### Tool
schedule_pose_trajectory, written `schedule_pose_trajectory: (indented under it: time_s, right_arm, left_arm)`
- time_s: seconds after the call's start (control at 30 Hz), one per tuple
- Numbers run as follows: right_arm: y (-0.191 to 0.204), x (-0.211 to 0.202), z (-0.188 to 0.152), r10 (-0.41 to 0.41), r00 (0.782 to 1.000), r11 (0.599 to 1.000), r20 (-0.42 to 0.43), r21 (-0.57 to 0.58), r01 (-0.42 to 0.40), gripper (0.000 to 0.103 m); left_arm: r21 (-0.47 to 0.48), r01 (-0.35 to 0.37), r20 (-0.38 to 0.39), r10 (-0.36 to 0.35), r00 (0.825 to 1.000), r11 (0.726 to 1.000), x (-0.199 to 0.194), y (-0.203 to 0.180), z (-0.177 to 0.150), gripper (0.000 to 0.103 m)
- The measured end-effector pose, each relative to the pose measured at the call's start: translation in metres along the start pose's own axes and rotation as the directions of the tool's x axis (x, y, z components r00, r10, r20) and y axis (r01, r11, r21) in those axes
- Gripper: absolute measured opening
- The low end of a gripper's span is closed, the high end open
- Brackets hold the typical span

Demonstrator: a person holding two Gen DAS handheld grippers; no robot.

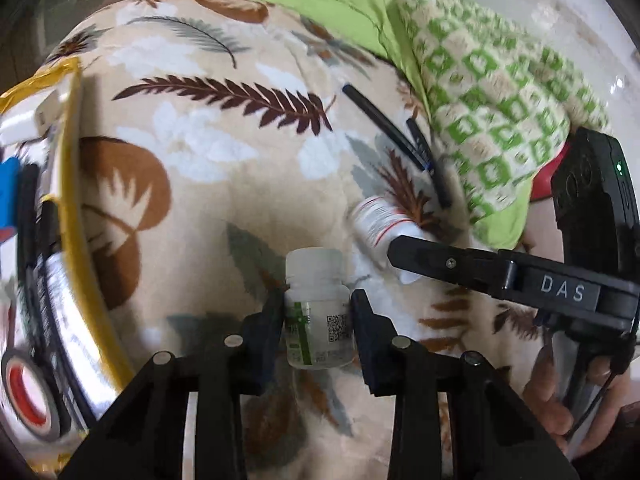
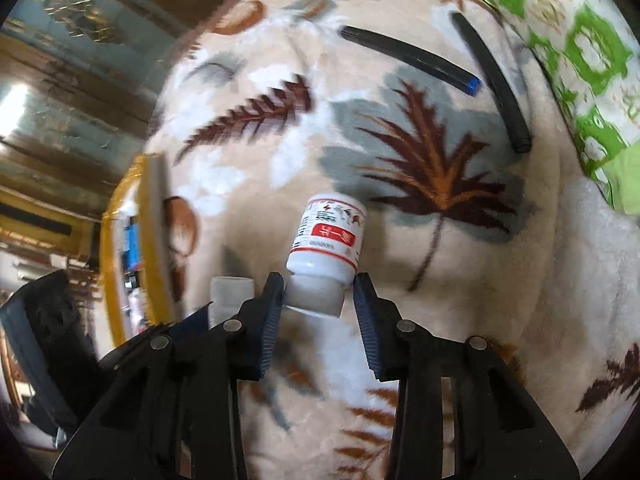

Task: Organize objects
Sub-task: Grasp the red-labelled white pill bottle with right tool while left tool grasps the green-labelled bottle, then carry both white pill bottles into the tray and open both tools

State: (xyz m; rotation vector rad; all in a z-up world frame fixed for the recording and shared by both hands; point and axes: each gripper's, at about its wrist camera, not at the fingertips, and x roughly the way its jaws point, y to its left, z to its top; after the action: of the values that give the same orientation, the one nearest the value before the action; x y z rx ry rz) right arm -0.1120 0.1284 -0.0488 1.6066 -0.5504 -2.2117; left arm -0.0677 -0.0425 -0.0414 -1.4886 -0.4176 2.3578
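My left gripper point(image 1: 318, 312) is shut on a small white bottle with a green label and QR code point(image 1: 318, 320), cap pointing away, above a leaf-patterned blanket point(image 1: 208, 184). My right gripper point(image 2: 318, 300) is shut on the cap end of a white bottle with a red label point(image 2: 328, 240). That bottle point(image 1: 378, 222) and the right gripper's finger point(image 1: 440, 262) also show in the left wrist view, just right of the green bottle. Two black pens point(image 2: 408, 58) point(image 2: 494, 80) lie on the blanket beyond.
A yellow-rimmed box point(image 1: 76, 216) with tape roll point(image 1: 28, 394) and other items stands at the left; it shows in the right wrist view too point(image 2: 150, 240). A green-patterned cloth point(image 1: 488, 92) lies at the far right.
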Motion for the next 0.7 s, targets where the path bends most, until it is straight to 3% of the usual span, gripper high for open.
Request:
schedule_pose_trajectory:
  time_s: [0.07, 0.13, 0.37, 0.57, 0.7]
  right_arm:
    - [0.015, -0.007, -0.002, 0.023, 1.0, 0.999, 0.012, -0.03, -0.023, 0.029]
    - [0.035, -0.016, -0.005, 0.072, 0.997, 0.995, 0.021, -0.069, -0.07, 0.029]
    - [0.097, -0.034, -0.019, 0.111, 0.993, 0.971, 0.043, -0.217, -0.099, 0.029]
    - [0.127, -0.038, -0.026, 0.144, 0.989, 0.953, 0.04, -0.275, -0.128, 0.029]
    - [0.147, -0.014, -0.027, 0.145, 0.989, 0.946, -0.001, -0.293, -0.139, 0.029]
  left_arm:
    - [-0.032, 0.007, 0.005, -0.007, 1.0, 0.999, -0.012, 0.004, -0.002, 0.034]
    - [-0.055, 0.017, 0.034, -0.015, 0.999, 0.998, -0.031, 0.009, -0.002, 0.034]
    - [-0.121, 0.005, 0.156, 0.014, 0.988, 0.993, -0.104, 0.048, -0.001, 0.034]
    - [-0.248, -0.031, 0.223, 0.088, 0.971, 0.968, -0.145, 0.108, -0.008, 0.034]
    - [-0.335, -0.065, 0.204, 0.14, 0.969, 0.94, -0.144, 0.148, -0.011, 0.034]
